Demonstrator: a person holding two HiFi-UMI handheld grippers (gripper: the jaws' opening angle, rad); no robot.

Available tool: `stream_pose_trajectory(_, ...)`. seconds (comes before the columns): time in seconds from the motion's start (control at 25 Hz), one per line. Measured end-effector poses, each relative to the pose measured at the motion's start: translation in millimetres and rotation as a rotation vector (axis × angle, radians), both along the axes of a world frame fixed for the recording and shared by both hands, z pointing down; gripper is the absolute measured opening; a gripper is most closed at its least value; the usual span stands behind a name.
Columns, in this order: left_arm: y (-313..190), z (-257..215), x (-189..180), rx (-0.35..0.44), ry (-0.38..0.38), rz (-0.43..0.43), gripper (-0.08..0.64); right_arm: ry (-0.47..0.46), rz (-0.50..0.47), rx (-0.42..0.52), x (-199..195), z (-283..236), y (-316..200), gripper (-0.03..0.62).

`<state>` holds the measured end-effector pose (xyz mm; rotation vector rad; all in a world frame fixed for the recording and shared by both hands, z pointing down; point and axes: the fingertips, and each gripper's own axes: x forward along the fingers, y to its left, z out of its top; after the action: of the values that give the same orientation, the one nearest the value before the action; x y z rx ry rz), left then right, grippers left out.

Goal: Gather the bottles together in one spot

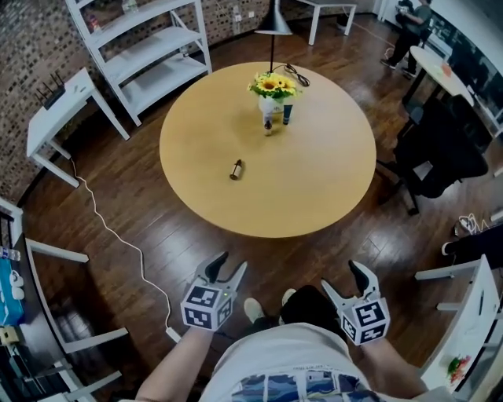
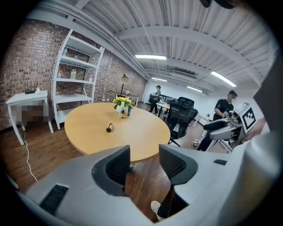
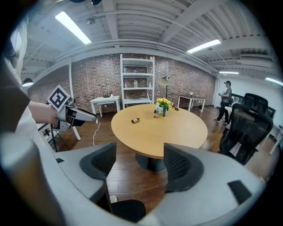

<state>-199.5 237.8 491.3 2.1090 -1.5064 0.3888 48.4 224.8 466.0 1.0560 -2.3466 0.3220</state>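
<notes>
A small dark bottle lies on its side on the round wooden table, left of the middle. Two more bottles, a brown one and a dark blue one, stand upright against the sunflower vase at the table's far side. My left gripper and my right gripper hang over the floor in front of the table's near edge, both open and empty. The lying bottle shows beyond the left jaws, and the same bottle beyond the right jaws.
A white shelf unit and a white desk stand at the back left. A floor lamp rises behind the table. A black office chair stands at the right, and a white cable runs across the floor.
</notes>
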Motion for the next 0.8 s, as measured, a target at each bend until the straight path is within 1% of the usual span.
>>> stream_pose_trajectory(0.16,-33,17,-9,-0.023,-0.043,-0.005,0.207,-0.006,-0.009,-0.022,1,9,-12,0.342)
stream_pose_trajectory(0.24,-56,23,-12,-0.031,-0.07,-0.01,0.207,-0.017,-0.019,-0.036,2,14,-28,0.342)
stream_pose_trajectory(0.36,-96,31,-17,-0.056,-0.117,-0.011,0.206,-0.034,-0.039,-0.052,-1,19,-64,0.342)
stream_pose_trajectory(0.48,-132,39,-23,-0.099,-0.169,-0.021,0.199,-0.063,-0.072,-0.048,-6,14,-108,0.342)
stream_pose_trajectory(0.6,-174,49,-23,-0.15,-0.236,-0.017,0.199,-0.096,-0.101,-0.06,-2,13,-154,0.342)
stream_pose_trajectory(0.8,-241,68,-19,-0.233,-0.334,0.013,0.199,-0.089,-0.192,-0.075,13,21,-219,0.342)
